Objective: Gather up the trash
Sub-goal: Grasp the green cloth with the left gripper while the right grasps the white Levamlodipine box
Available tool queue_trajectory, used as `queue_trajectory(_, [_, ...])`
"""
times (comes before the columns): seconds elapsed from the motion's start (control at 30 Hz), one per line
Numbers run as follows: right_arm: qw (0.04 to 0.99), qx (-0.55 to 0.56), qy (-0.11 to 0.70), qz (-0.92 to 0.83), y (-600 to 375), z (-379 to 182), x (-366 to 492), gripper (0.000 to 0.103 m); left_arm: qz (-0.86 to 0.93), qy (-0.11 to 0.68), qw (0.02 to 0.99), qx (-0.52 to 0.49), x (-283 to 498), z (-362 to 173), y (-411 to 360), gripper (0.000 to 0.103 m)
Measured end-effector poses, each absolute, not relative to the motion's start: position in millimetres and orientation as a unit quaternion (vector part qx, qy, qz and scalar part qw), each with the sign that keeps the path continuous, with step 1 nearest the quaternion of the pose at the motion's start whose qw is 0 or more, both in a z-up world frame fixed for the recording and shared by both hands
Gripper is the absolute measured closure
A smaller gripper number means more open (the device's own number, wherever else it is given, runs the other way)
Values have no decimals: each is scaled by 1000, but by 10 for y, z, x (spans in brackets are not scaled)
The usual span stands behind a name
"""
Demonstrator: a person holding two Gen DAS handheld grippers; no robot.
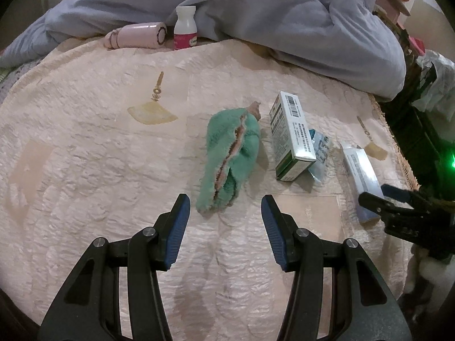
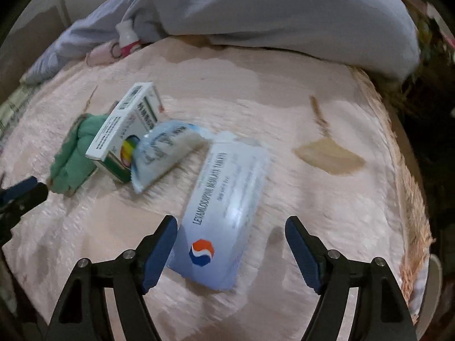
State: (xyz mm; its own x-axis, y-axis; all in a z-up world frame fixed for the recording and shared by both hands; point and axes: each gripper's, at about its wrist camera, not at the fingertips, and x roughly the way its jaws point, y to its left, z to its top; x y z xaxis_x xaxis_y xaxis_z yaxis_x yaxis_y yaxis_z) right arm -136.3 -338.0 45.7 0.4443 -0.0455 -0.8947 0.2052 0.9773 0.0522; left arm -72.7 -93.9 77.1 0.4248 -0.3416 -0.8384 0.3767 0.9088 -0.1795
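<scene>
Pale pink quilted bedspread covers a bed, with a grey-blue duvet heaped along its far edge.

From the left wrist camera, the left tongs stand apart with nothing between them, above the bedspread. A green fuzzy sock lies just beyond the tips, its near end roughly between them and not touching either. Just right of the sock stands a white and green box on its long edge, and a crinkled blue packet leans against the box's right side. Farther right of the sock, near the bed's fringed edge, lies a pale blue box, with the right tongs reaching in at its near end; whether they touch it cannot be told from here. Far behind the sock, against the duvet, a pink roll lies beside a white bottle with a pink label.

From the right wrist camera, which is somewhat blurred, the right tongs are wide apart and empty. The pale blue box lies flat between them, its near end close to the left fingertip and clear of the right one. Left of that box sits the blue packet, then the white and green box, then the green sock. The left tongs show at the left edge, near the sock.
</scene>
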Motion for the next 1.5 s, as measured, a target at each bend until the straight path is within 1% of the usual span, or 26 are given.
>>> queue_trajectory(0.1, [847,102,519,-55,-3515,437,-1452,28,-218,493,842,10,-700,757,-952,52])
queue_trajectory(0.47, [859,56,508,-35,-3356,349,-1332,28,-230,479,847,11,-303,693,-1084,52])
queue_trajectory(0.67, [859,74,506,-27,-3445,279,-1327,28,-228,484,844,25,-92,623,-1208,52])
queue_trajectory(1.13, [862,58,503,-38,-3469,283,-1274,28,-250,498,829,36,-2,451,-1441,52])
queue_trajectory(1.23, [862,60,502,-37,-3491,286,-1283,33,-250,503,827,30,10,438,-1442,52])
queue_trajectory(1.33, [862,65,501,-35,-3517,295,-1304,36,-249,505,826,27,11,442,-1441,52])
queue_trajectory(1.5, [862,67,501,-35,-3526,306,-1287,37,-254,516,818,19,39,399,-1450,52])
